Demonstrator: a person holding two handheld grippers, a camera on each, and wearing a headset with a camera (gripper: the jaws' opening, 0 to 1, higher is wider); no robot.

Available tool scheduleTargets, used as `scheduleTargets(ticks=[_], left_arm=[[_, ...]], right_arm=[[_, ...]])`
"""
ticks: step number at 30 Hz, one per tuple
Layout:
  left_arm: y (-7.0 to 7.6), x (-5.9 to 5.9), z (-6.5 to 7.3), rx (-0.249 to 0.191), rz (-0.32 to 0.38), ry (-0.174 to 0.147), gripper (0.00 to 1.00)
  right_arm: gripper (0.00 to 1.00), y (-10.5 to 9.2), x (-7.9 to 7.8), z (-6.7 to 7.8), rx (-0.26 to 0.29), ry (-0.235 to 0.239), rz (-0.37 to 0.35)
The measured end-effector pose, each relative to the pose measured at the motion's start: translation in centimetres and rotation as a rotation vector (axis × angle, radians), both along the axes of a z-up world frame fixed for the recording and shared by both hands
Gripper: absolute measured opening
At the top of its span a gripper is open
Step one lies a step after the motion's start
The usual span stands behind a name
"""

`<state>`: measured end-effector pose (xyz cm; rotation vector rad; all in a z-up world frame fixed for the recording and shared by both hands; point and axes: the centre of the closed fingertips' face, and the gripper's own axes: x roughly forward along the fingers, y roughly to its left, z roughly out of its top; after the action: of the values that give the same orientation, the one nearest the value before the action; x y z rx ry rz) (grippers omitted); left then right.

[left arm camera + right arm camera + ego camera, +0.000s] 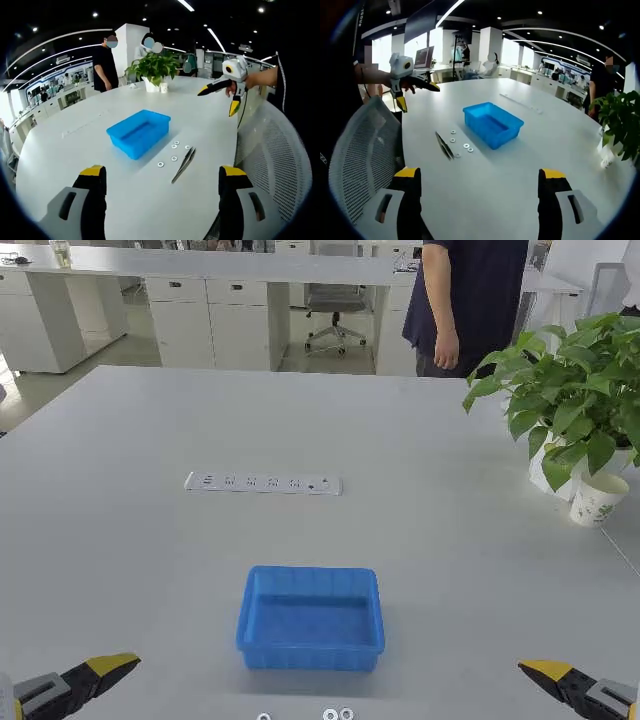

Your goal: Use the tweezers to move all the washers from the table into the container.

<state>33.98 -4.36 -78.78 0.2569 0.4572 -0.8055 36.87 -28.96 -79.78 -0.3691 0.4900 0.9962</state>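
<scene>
Tweezers (183,165) lie flat beside washers (174,146); long axis parallels container's (138,132) side

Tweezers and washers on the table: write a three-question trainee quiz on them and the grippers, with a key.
1. True or false: the tweezers lie on the table, in neither gripper.
2. How many washers lie beside the tweezers? A) three B) five C) nine
3. Fill in: the left gripper and the right gripper are both ___.
Key: 1 true; 2 B; 3 open.
</scene>
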Motion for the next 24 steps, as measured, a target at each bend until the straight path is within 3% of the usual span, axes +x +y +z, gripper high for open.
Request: scheduleTargets(ticks=[24], left_arm=[[-0.12, -0.28, -0.35, 0.005, -0.016, 0.005, 0.99]], right_arm=[[1.00, -0.16, -0.08, -0.06, -0.012, -0.002, 0.005]])
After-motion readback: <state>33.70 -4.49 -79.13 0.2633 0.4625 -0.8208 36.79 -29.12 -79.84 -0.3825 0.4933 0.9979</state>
